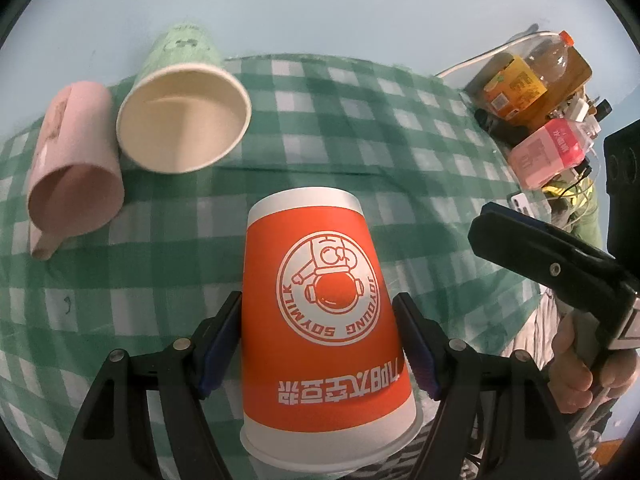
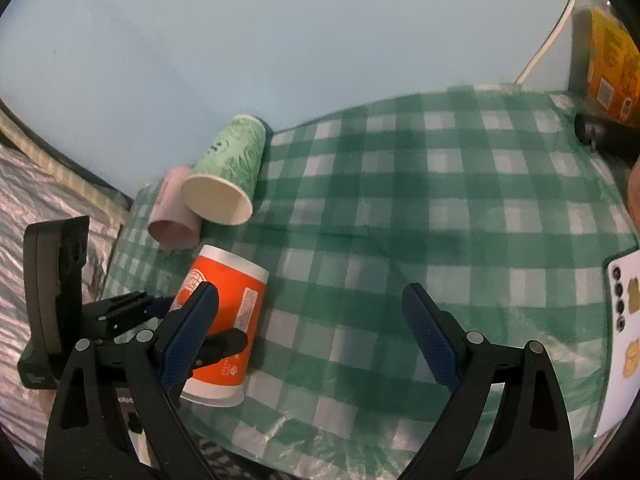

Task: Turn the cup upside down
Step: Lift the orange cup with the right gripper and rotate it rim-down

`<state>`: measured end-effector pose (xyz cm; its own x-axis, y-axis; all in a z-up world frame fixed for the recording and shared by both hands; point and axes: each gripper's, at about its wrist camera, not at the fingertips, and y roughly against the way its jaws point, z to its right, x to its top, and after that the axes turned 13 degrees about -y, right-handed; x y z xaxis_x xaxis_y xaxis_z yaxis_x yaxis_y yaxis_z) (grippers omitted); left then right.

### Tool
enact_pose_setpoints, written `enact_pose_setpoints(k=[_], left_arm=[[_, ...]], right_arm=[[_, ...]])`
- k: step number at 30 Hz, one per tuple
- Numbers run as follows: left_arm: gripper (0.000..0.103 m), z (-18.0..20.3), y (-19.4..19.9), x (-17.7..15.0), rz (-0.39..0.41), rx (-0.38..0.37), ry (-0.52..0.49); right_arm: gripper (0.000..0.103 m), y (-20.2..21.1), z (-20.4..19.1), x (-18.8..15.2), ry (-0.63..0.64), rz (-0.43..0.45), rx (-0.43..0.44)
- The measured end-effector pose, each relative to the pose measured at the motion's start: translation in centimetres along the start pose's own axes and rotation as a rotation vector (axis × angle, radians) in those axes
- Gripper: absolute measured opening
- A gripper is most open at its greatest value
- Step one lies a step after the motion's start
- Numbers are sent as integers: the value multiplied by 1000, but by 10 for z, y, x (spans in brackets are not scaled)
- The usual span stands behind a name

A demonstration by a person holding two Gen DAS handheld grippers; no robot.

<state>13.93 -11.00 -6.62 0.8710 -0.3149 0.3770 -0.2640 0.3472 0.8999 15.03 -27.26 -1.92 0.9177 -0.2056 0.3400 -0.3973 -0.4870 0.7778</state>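
Observation:
An orange paper cup (image 1: pixel 324 312) with a white logo stands upside down, rim down, on the green checked cloth (image 1: pixel 360 128). My left gripper (image 1: pixel 318 344) is around it, its blue pads against both sides of the cup. The cup also shows in the right wrist view (image 2: pixel 228 320), with the left gripper's fingers (image 2: pixel 224 344) on it. My right gripper (image 2: pixel 312 336) is open and empty, to the right of the cup, above the cloth (image 2: pixel 440 200). It shows at the right in the left wrist view (image 1: pixel 532 248).
A green paper cup (image 1: pixel 184 116) and a pink cup (image 1: pixel 74 168) lie on their sides at the far left of the cloth. Bottles (image 1: pixel 536 80) and a pink carton (image 1: pixel 548 152) stand at the far right. A phone (image 2: pixel 624 320) lies at the right edge.

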Motion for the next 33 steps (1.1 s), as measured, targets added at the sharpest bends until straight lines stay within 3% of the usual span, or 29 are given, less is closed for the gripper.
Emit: enact_pose_setpoints(k=[8, 14, 20, 26, 33], left_arm=[[77, -2, -5, -6, -2, 12, -1], [87, 1, -4, -9, -9, 23, -37], [90, -11, 15, -8, 1, -2, 0], [91, -26, 54, -12, 69, -26, 37], [97, -55, 71, -25, 102, 63, 73]], right_arm=[[92, -14, 4, -9, -17, -36, 1], [92, -17, 1, -14, -20, -46, -4], [92, -15, -7, -11, -15, -47, 4], [92, -20, -21, -10, -18, -79, 33], [92, -53, -42, -8, -31, -192, 44]])
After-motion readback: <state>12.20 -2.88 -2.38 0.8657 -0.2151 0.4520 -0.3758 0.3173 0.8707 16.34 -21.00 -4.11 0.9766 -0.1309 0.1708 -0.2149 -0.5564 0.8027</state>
